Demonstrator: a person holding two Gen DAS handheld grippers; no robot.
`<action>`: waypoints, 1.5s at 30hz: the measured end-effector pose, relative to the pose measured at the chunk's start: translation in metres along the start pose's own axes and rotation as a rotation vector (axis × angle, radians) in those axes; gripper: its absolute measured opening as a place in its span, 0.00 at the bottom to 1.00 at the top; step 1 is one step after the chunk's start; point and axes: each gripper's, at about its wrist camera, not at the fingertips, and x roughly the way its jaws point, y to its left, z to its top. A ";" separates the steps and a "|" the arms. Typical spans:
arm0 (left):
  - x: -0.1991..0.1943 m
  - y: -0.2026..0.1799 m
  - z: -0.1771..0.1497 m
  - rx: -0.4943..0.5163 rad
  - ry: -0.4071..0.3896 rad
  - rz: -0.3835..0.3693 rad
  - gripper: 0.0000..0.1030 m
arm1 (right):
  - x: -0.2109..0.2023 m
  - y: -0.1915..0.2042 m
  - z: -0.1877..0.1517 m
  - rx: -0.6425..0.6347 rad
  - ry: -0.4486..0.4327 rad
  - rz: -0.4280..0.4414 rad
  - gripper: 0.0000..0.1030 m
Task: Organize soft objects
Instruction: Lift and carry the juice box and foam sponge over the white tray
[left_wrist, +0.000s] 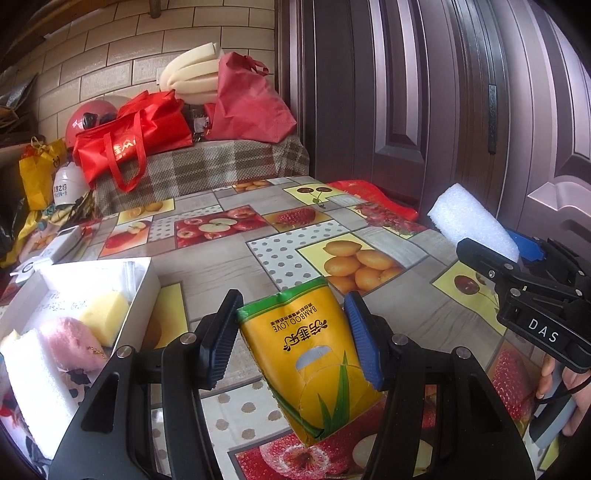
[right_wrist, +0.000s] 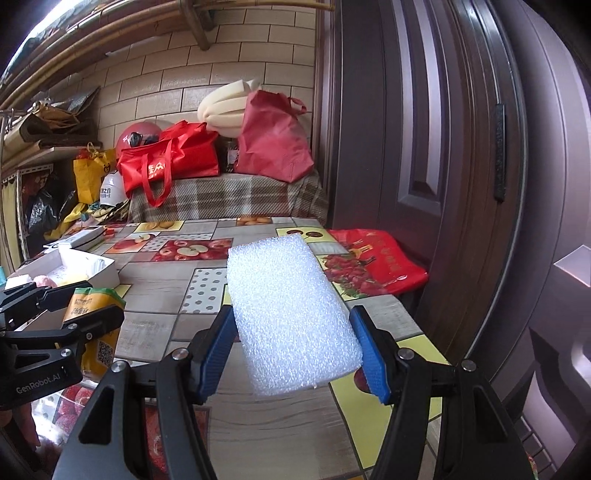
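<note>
Oilcloth: glossy fruit-print cover (apples, lemons, cherries, strawberries, dotted squares) over the counter (left_wrist: 229, 266).
Landmark: white box (left_wrist: 146, 280), open-topped, at the counter's left edge.
Room: cream tiled wall behind the box; dark panelled door (left_wrist: 424, 92) to the far right of it.
Behind the box: plaid-covered bench (left_wrist: 207, 166) carrying a red tote bag (left_wrist: 129, 144), a duller red bag (left_wrist: 247, 107), rolled cream foam (left_wrist: 188, 79) and a red helmet (left_wrist: 90, 114).
Box contents: yellow sponge (left_wrist: 103, 312), pink fluffy item (left_wrist: 68, 341), white foam slab (left_wrist: 35, 380).
Tissue pack (left_wrist: 314, 354): yellow and green soft wrapper, printed "BAMBOO LOVE", tilted, just right of the box.
Left gripper (left_wrist: 291, 336): jaws clamped on the tissue pack's sides.
Foam block (right_wrist: 291, 317): white, coarse bubbly texture, rectangular, well right of the box, lifted clear of the counter.
Right gripper (right_wrist: 295, 350): jaws pressed against the foam block's two long sides.
Red printed bag (right_wrist: 373, 262): flat on the counter's far right corner, by the door.
</note>
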 end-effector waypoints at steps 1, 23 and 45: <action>-0.001 0.001 -0.001 -0.003 0.000 -0.002 0.55 | -0.002 0.001 -0.001 -0.001 -0.004 -0.006 0.61; -0.036 0.017 -0.017 -0.013 -0.020 0.003 0.55 | -0.014 0.051 -0.002 -0.011 -0.008 0.093 0.61; -0.096 0.066 -0.044 -0.012 -0.080 0.070 0.55 | -0.020 0.124 -0.001 -0.093 -0.007 0.267 0.61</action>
